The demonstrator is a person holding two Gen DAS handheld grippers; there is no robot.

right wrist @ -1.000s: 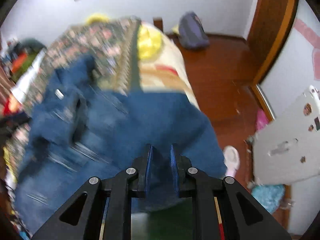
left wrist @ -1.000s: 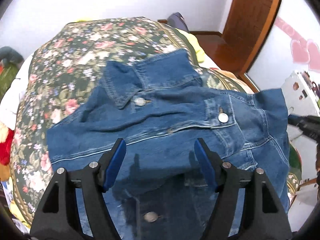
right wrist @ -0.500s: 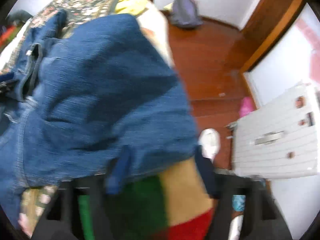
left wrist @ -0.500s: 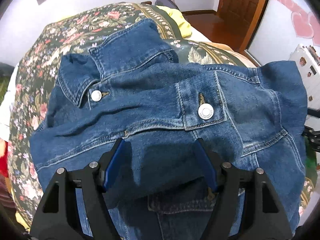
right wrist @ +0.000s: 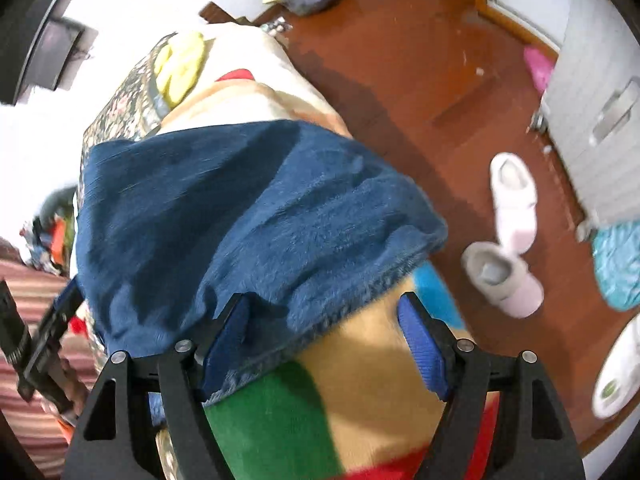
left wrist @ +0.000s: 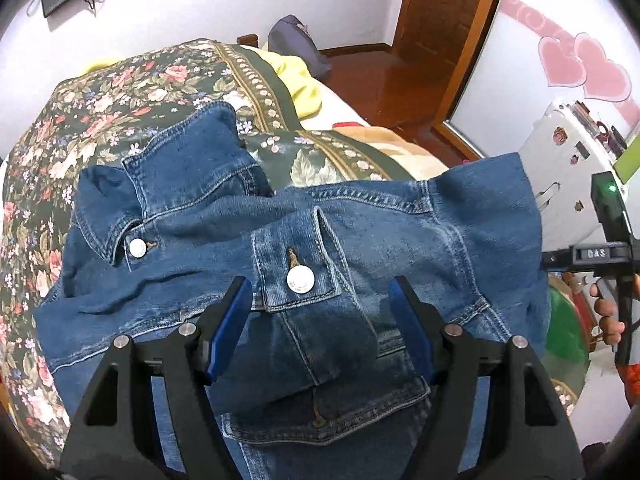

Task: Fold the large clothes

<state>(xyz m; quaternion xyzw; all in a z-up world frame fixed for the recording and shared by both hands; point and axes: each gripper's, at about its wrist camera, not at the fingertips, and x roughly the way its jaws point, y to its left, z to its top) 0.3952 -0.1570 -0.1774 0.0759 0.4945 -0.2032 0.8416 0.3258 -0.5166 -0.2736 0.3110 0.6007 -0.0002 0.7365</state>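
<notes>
A blue denim jacket lies on the floral bedspread, collar at the far left, a cuff with a silver button folded across its middle. My left gripper is open and hovers just above the jacket near that cuff. My right gripper is open over the bed's right edge; the jacket's blue back panel drapes there, its hem by the left finger. The right gripper's body also shows at the right edge of the left wrist view.
A multicoloured blanket covers the bed edge under the jacket. Slippers lie on the wooden floor beside the bed. A white cabinet stands at the right. A yellow cloth and a grey bag are at the far end.
My right gripper let go of the jacket and opened, leaving its side draped over the bed edge. The left gripper stayed open and drew in over the cuff.
</notes>
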